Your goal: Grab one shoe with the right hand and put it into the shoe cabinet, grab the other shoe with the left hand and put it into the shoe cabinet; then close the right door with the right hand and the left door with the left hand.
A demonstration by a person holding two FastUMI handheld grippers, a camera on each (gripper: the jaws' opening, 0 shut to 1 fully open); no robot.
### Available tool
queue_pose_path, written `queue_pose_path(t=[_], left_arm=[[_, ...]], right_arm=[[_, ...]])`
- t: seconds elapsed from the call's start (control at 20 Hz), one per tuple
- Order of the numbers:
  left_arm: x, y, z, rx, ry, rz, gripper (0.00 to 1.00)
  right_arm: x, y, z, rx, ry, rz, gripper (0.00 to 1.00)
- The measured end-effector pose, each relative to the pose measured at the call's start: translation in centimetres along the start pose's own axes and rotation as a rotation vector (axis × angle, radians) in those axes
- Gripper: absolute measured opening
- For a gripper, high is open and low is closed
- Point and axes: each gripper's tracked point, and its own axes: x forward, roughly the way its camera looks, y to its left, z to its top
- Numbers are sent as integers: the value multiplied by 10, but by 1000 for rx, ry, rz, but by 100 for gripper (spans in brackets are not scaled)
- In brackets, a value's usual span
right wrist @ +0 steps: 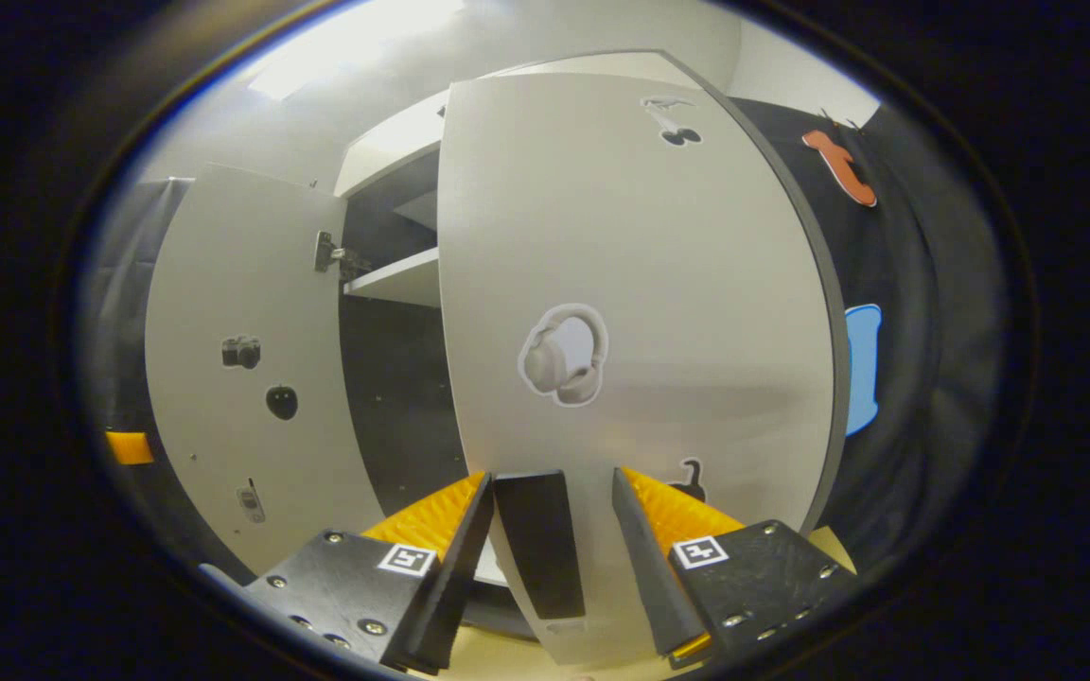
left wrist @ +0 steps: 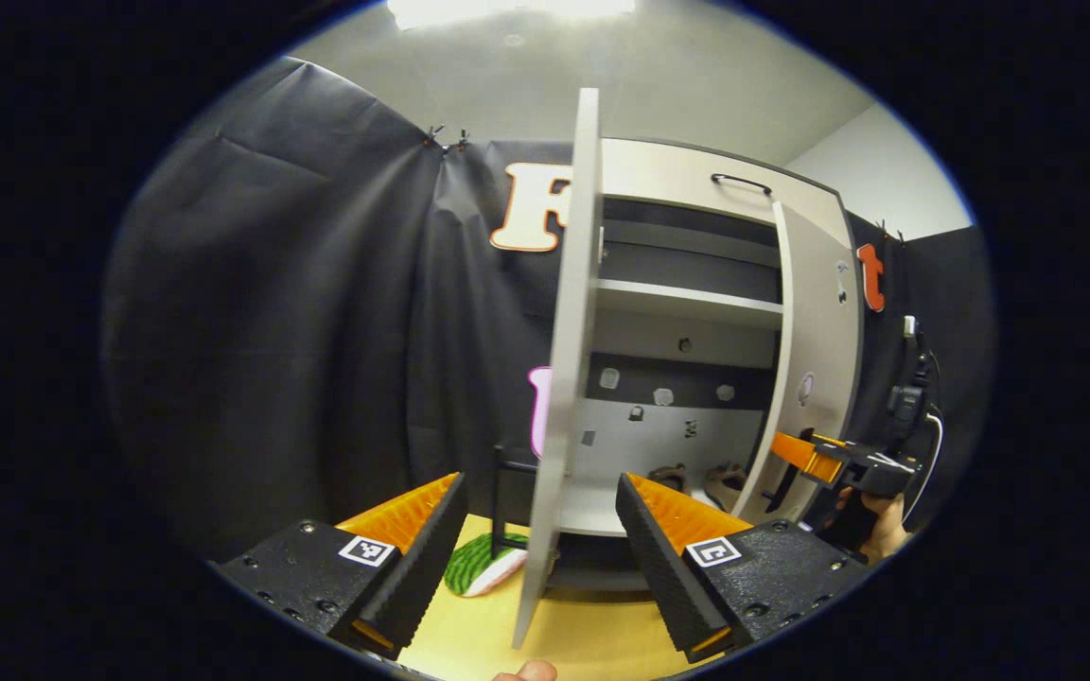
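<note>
The white shoe cabinet (left wrist: pixel 696 180) stands with both doors ajar. Two brownish shoes (left wrist: pixel 668 476) (left wrist: pixel 727 482) sit side by side on its bottom shelf. My left gripper (left wrist: pixel 540 497) is open, and the left door (left wrist: pixel 564 359), seen edge-on, stands between its fingers. My right gripper (right wrist: pixel 550 492) is open too, with the right door's (right wrist: pixel 640 284) black handle (right wrist: pixel 540 549) between its fingers and a small gap on each side. From the left gripper view the right gripper (left wrist: pixel 794 454) meets the right door's (left wrist: pixel 815 359) outer face.
A hand (left wrist: pixel 881 534) holds the right gripper. A watermelon-patterned object (left wrist: pixel 481 567) lies on the yellow floor (left wrist: pixel 592 634) by the left door's foot. The left door's inner face (right wrist: pixel 242 378) carries small stickers. An upper shelf (right wrist: pixel 394 279) crosses the cabinet.
</note>
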Motion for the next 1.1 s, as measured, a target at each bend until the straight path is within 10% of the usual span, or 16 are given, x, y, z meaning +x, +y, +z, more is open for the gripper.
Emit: queue_pose_path(t=[0.4, 1.1], left_arm=[[31, 44, -20, 53, 20, 69, 93], [45, 19, -23, 15, 25, -146, 94]], right_arm=[[14, 1, -1, -77, -20, -48, 75], [-9, -4, 18, -69, -59, -73, 76]])
